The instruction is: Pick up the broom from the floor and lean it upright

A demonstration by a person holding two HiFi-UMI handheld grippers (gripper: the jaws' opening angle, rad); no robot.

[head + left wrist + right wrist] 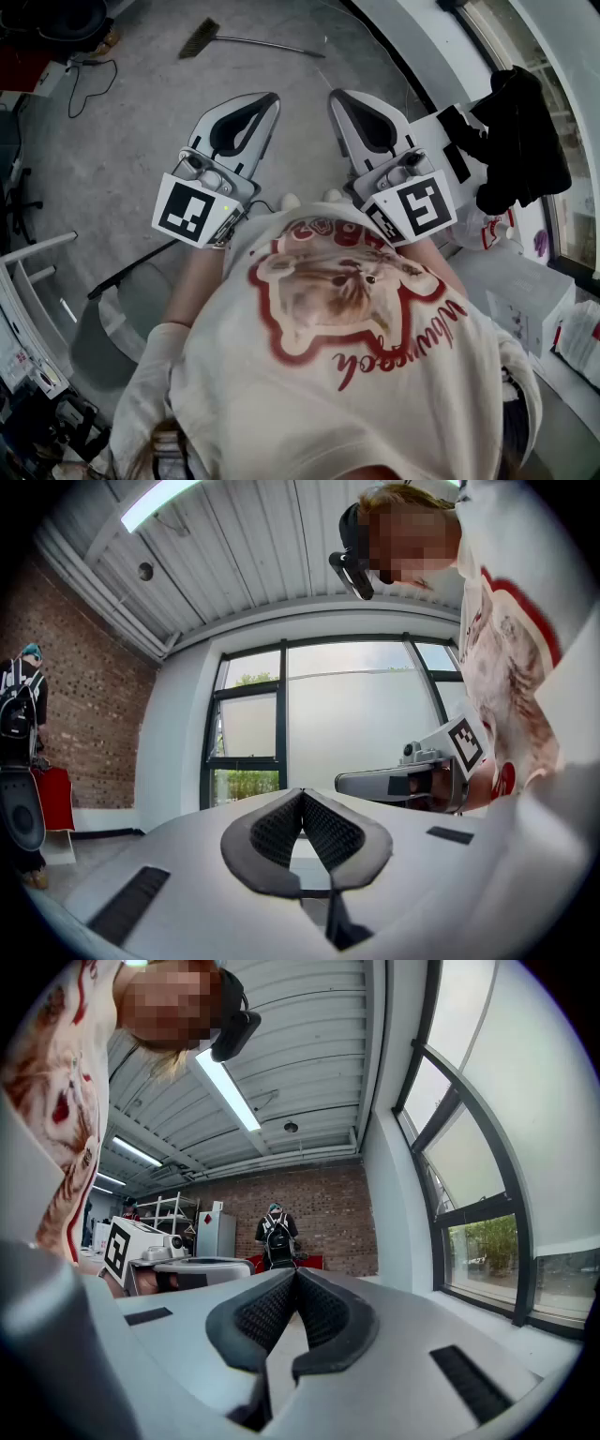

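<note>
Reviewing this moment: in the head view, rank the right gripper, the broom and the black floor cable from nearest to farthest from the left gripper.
1. Right gripper, just beside the left gripper, on its right.
2. Broom, on the floor ahead.
3. Black cable, on the floor far to the left.

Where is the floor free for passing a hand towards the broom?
Free: the grey floor between the broom and the left tongs and right tongs. Crowded: cables at the left edge; the white bench with a black garment at the right.
</note>
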